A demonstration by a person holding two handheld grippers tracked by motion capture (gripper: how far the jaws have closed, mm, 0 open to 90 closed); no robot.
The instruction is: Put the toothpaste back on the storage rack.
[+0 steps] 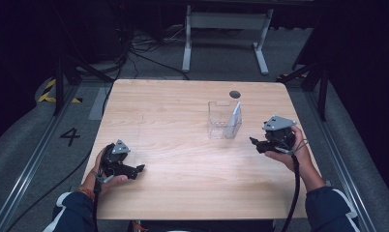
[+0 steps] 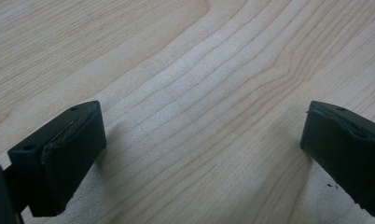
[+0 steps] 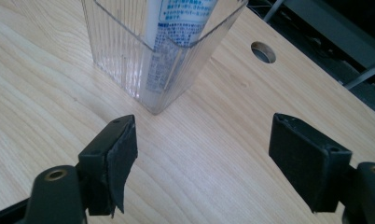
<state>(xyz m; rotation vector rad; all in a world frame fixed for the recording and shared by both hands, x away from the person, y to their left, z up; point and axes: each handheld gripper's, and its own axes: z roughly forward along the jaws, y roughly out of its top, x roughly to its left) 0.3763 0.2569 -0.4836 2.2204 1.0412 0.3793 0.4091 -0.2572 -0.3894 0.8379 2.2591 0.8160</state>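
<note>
The left gripper (image 2: 202, 154) hangs low over the pale wooden table (image 2: 190, 79), its two black jaws spread wide apart with nothing between them; wavy grain lines run across the bare boards from near left to far right, and the left jaw casts a soft shadow

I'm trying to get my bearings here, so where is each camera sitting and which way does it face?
High view: above the person's side, looking forward and down on the table; forearms, hands, left gripper and right gripper show.
Left gripper view: rides the left gripper, facing bare wood between open jaws.
Right gripper view: rides the right gripper, open jaws facing the clear container holding a tube.
Shared: high and right gripper views both show the container and table hole.
</note>
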